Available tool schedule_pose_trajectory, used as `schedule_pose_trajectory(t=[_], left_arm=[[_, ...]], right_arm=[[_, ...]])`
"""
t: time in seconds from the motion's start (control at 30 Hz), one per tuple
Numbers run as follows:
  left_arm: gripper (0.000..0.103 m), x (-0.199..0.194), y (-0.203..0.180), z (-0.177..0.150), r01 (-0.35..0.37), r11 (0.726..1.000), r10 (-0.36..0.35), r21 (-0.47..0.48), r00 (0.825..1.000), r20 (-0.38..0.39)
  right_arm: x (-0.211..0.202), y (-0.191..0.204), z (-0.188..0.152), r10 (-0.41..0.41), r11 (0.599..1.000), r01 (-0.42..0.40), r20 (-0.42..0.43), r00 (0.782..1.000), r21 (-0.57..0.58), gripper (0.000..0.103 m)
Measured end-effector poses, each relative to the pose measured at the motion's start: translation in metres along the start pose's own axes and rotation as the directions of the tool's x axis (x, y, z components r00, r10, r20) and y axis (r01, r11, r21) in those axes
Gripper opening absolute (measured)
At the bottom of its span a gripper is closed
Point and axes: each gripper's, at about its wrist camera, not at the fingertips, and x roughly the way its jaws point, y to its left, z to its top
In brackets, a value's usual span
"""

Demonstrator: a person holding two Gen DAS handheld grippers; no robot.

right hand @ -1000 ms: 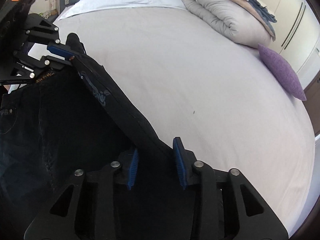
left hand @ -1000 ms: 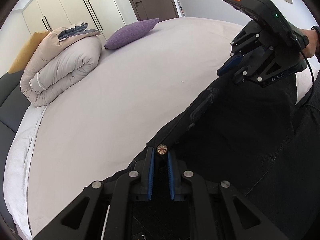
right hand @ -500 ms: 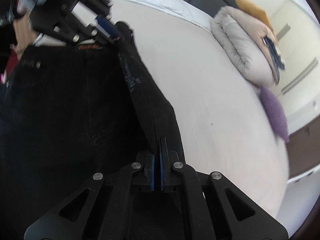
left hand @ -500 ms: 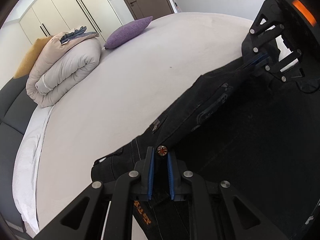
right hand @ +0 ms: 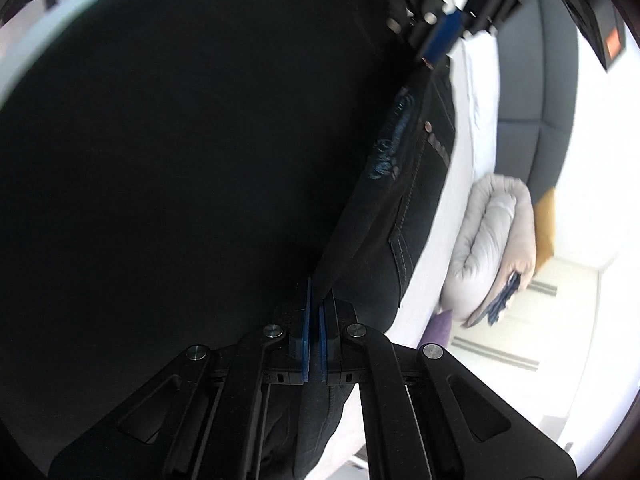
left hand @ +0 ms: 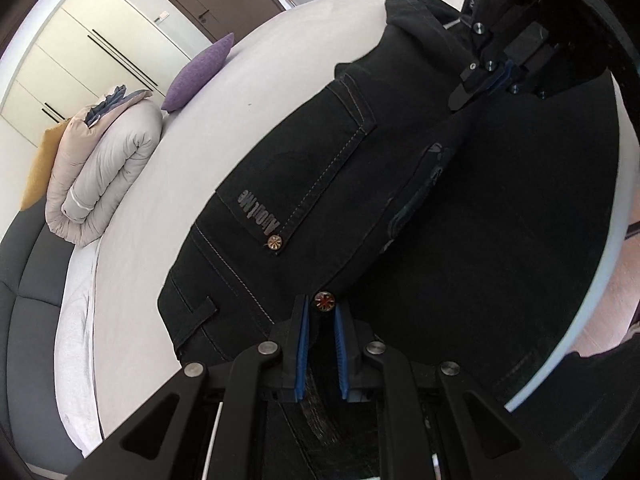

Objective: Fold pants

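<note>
Bedroom with a large bed [left hand: 132,216] under a pale sheet, cream wardrobe doors [left hand: 84,52] behind it. A rolled grey duvet [left hand: 108,176] and a purple cushion [left hand: 200,70] sit near the far edge of the mattress, well apart from the clothing.

Black pants [left hand: 320,168] lie across the bed, waist end nearest the left wrist camera, a back pocket with stitched lettering and a copper rivet facing up.

The left gripper [left hand: 321,320] has its blue pads [left hand: 303,344] drawn in close, pinching the waistband fabric just below a metal button [left hand: 325,301]. A narrow strip of cloth fills the gap between them.

The right gripper [right hand: 316,316] has its pads nearly together, clamped on a thin folded edge of the same pants [right hand: 392,216]. In the left view it appears at the upper right [left hand: 490,80], biting the far end of the fabric.

Compared with a second ago, the right gripper's jaws, then spread wide around the cloth, have closed onto it. The stretch of fabric between the two grippers has turned over, so the back pocket now shows, and both cameras have tilted sharply.
</note>
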Motion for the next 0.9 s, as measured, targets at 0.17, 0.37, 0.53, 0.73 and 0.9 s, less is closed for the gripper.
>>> schedule_pose_trajectory(t=[0.17,0.37,0.53,0.73,0.9], left_arm=[[0.013,-0.012,-0.012,-0.018,0.044,0.999,-0.043,0.03,0.999,-0.012],[0.012,-0.023,-0.017,-0.034,0.075,0.996,-0.075,0.04,0.997,-0.011],[0.012,-0.027,-0.018,-0.041,0.1,0.994,-0.1,0.036,0.995,-0.002],[0.012,-0.021,-0.009,-0.04,0.101,0.995,-0.101,0.028,0.995,-0.002],[0.013,-0.016,-0.009,-0.047,0.1,0.995,-0.1,0.019,0.995,-0.003]], right_arm=[[-0.022,0.016,0.029,0.026,0.998,-0.025,0.02,0.999,-0.049,0.002],[-0.038,0.026,0.045,0.036,0.999,-0.034,0.04,0.999,-0.038,0.002],[-0.057,0.031,0.054,0.035,0.999,-0.034,0.045,0.998,-0.025,0.002],[-0.068,0.037,0.067,0.028,1.0,-0.027,0.032,0.999,-0.016,0.002],[-0.076,0.061,0.073,0.026,1.0,-0.026,0.019,0.999,-0.006,0.002]])
